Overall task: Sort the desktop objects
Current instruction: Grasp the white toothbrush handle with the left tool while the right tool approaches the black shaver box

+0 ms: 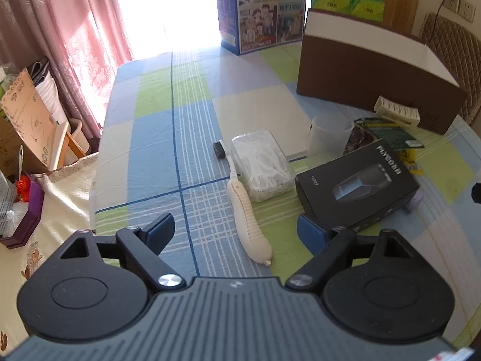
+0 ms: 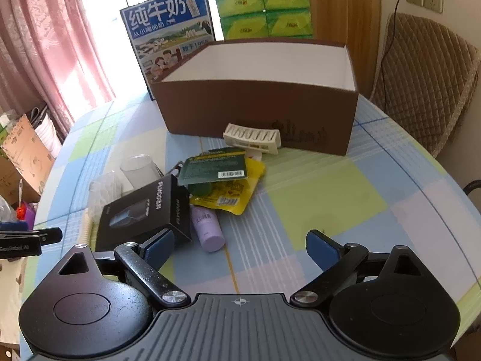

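Loose objects lie in a cluster on the checked tablecloth. In the left wrist view a cream-handled brush [image 1: 248, 210] lies just ahead of my open left gripper [image 1: 237, 231], beside a clear box of floss picks [image 1: 261, 164], a black shaver box [image 1: 357, 186] and a frosted cup [image 1: 330, 134]. My right gripper [image 2: 240, 248] is open and holds nothing; the black shaver box [image 2: 144, 210] and a lilac bottle [image 2: 207, 227] sit just beyond its left finger. Green [image 2: 215, 167] and yellow packets [image 2: 237, 192] and a cream slotted holder [image 2: 252, 138] lie before the open brown box [image 2: 258, 111].
A blue milk carton [image 2: 168, 36] and green tissue packs [image 2: 264, 12] stand behind the brown box. A quilted chair [image 2: 427, 81] is at the right. Cardboard boxes and bags [image 1: 27, 120] crowd the floor by the pink curtain on the left. The left gripper's tip [image 2: 27, 236] shows at the right view's left edge.
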### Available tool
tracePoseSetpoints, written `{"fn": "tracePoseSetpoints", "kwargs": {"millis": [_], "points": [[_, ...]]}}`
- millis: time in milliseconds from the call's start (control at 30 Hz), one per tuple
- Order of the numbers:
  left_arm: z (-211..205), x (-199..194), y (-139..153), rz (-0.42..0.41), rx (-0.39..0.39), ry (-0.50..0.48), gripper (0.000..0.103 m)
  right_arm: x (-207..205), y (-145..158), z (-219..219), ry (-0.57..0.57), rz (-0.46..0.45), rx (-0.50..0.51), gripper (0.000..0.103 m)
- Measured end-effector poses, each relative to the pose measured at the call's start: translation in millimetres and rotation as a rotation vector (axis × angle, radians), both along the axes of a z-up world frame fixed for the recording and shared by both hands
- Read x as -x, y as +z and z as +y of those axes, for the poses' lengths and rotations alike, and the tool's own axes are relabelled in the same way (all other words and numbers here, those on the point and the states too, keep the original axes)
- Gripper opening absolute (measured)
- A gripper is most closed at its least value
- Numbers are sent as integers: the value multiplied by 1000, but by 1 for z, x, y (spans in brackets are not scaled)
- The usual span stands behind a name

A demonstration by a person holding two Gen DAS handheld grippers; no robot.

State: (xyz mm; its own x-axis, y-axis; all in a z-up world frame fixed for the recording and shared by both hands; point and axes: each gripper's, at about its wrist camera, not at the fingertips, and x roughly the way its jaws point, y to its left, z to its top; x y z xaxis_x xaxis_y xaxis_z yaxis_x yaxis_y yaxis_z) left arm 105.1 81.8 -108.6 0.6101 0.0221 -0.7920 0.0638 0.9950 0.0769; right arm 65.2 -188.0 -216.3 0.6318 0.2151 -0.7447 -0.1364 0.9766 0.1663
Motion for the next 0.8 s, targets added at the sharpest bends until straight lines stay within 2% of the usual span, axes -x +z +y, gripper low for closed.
{"fn": "tracePoseSetpoints", "kwargs": {"millis": [100,267,467,667,733,800], "points": [[0,-10,-15,31,-8,-17,74,-5,-6,-2,-16,19,-5,92],[2,-24,-36,71,-13,-34,70,-14,-15,-7,-39,31,-10,92],[0,-43,-54,86,-29,-57,63,-23,-25,-10,-71,36,-13,81],[3,-60,-67,92,4,-55,38,-26,-29,-7,-70,37,-2,78],[4,-61,-68,85,24,-64,24,-26,-29,-6,-65,36,0,78],[5,-60,-68,84,34,-68,21,-26,-29,-4,-55,28,0,78]]}}
